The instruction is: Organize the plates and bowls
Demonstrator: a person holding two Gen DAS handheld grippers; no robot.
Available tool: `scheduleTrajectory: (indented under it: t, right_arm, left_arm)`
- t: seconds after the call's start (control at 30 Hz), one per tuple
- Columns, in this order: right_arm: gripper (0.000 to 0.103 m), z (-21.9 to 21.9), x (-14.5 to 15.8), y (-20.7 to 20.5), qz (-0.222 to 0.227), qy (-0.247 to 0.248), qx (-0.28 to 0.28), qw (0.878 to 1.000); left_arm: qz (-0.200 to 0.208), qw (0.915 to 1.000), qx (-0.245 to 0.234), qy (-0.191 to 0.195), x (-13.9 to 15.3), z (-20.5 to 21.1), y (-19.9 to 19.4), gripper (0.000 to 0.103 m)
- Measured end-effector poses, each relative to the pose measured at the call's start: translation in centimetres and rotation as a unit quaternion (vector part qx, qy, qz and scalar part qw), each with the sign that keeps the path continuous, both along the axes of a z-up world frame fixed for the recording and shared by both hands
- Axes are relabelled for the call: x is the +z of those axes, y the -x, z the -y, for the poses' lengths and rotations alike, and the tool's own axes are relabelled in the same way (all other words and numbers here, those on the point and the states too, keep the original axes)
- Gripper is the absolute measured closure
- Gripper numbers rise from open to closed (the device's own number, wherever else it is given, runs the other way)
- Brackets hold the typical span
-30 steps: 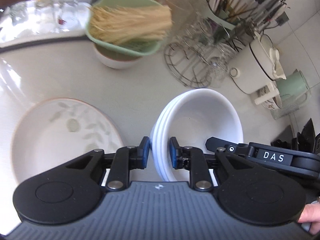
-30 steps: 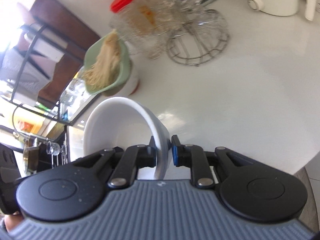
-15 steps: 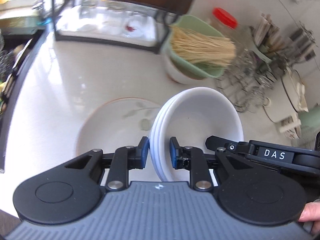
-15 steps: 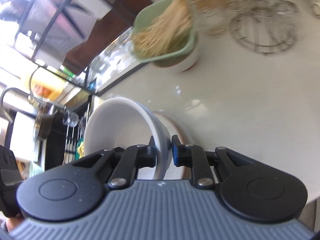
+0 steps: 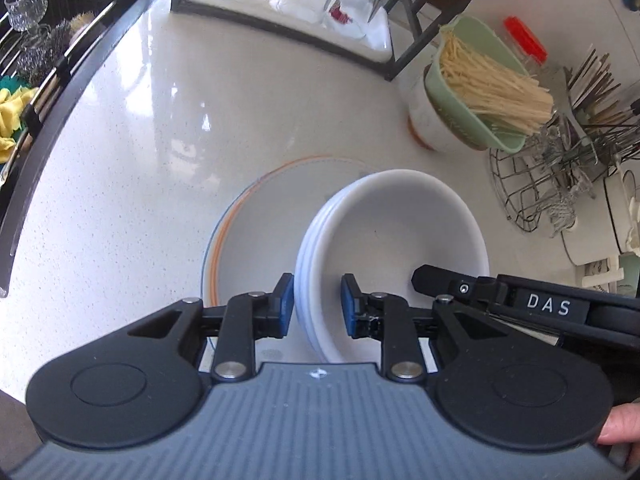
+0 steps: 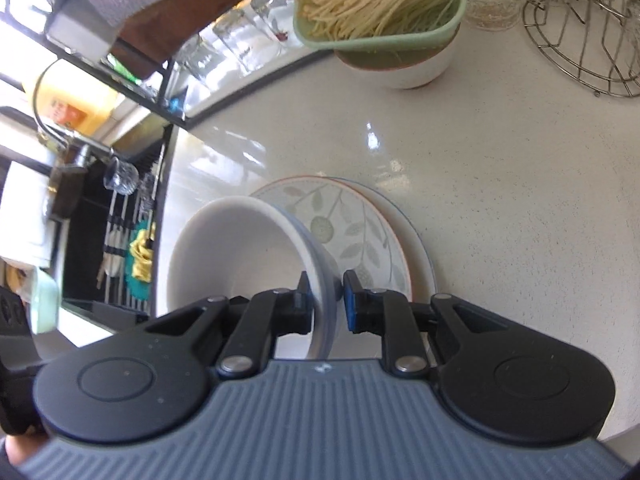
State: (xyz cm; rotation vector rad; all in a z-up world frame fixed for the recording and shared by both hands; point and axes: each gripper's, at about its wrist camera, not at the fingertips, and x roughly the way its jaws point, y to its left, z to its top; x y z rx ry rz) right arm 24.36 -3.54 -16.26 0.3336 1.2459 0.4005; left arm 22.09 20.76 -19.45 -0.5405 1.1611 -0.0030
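Looking along the left gripper (image 5: 316,306), a nested stack of white bowls (image 5: 394,248) has its near rim between the blue pads (image 5: 285,306); those jaws have just been opening a little, and a thin gap now shows beside the left pad, so I read this grip as slackening rather than clenched. The stack hangs tilted over the plates (image 5: 256,232) on the white counter (image 5: 140,160), so the carry looks nearly done while the set-down and full release are left. The gripper points steeply down, and a fingertip shows at the frame's lower right. Further back stand a white bowl with a green noodle basket (image 5: 476,92) on it, which may also need sorting, and a wire rack (image 5: 532,188). From the right gripper (image 6: 325,300), the opposite rim of the same stack of white bowls (image 6: 244,252) is clamped between its pads, the bowls leaning toward the sink side. Below lie a leaf-patterned plate (image 6: 352,224) stacked on a wider plate, so the plates look gathered already. This gripper also angles steeply downward over the counter (image 6: 500,160).
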Motion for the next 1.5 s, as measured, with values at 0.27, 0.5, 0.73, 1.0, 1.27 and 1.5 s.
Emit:
scheduleTrajectory:
  t: [0.27, 0.5, 0.73, 1.0, 1.27, 1.5]
  right_arm:
    - [0.084, -0.4, -0.9, 0.1, 0.008, 0.016, 0.021, 1.0]
    - [0.083, -0.7, -1.0, 0.0, 0.015, 0.02, 0.018, 1.0]
    - [0.074, 1.5, 2.5, 1.2, 0.067, -0.009, 0.019, 0.998]
    - [0.074, 4.8, 8.5, 5.1, 0.154, -0.031, 0.024, 0.987]
    - [0.074, 8.7, 13.9, 9.1, 0.237, -0.032, 0.017, 0.971]
    - [0.074, 11.5, 15.1, 12.6, 0.262, -0.032, -0.004, 0.965]
  left_arm:
    - [0.001, 0.9995, 0.02, 0.026, -1.1, -0.9, 0.5, 0.075]
    - [0.009, 0.9996, 0.023, 0.013, -0.2, -1.4, 1.1, 0.069]
    - [0.046, 0.9974, 0.039, -0.039, 4.0, -1.3, 2.6, 0.067]
    - [0.079, 0.9929, 0.03, -0.083, 11.2, 2.3, 6.0, 0.067]
    - [0.128, 0.9861, 0.001, -0.106, 16.1, 7.3, 10.5, 0.067]
    - [0.159, 0.9801, 0.002, -0.119, 18.2, 10.3, 14.2, 0.067]
